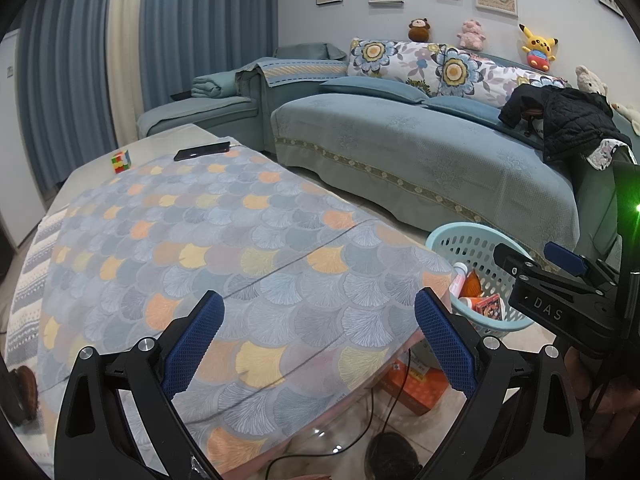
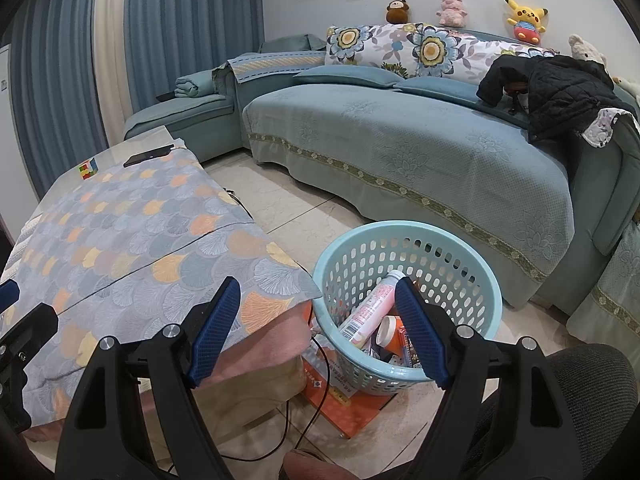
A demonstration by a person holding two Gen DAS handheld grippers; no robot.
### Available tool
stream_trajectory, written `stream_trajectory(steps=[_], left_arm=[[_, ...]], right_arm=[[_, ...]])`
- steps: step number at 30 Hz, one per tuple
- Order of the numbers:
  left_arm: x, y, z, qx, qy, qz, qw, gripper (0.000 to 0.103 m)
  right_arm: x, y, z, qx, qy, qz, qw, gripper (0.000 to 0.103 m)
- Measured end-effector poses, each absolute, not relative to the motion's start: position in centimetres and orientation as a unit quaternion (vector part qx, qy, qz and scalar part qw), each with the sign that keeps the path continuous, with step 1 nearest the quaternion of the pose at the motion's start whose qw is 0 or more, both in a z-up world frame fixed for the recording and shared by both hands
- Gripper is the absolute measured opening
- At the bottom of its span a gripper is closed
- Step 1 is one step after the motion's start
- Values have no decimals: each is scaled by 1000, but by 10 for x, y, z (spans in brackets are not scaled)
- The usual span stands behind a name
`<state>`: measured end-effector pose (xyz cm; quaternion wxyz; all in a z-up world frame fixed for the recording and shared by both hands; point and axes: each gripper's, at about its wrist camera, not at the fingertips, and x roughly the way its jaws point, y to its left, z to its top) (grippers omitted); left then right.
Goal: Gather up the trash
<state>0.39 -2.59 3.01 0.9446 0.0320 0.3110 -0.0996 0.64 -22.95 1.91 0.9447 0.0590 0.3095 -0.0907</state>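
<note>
Perforated pale-blue plastic basket [image 2: 408, 240], seeming light and stiff, best gripped at its rim, is holding trash; left gripper [image 1: 320, 344] and right gripper [image 2: 320, 332] are hovering wide open, empty.

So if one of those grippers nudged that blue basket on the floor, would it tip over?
Probably it would slide rather than tip. The basket looks like thin perforated plastic, so likely light, and sits on smooth tile. Its wide mouth and the tube and other trash low inside should steady it somewhat.

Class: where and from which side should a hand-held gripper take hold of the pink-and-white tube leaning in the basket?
Grip the pink-and-white tube near its raised white-capped end, coming from above through the basket opening. It leans upward, with its lower end among other trash.
</note>
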Motion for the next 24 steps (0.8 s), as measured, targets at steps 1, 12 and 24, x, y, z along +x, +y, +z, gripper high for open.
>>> stream_trajectory(steps=[1,12,24], left_arm=[[4,-27,30,32,311,-100,945,93],[4,-28,30,33,312,-100,944,93],[-2,-30,36,28,298,-104,948,94]], right_arm=[[7,-229,19,59,309,-91,945,75],[6,-227,18,59,311,-89,944,75],[6,-225,14,55,313,-83,945,75]])
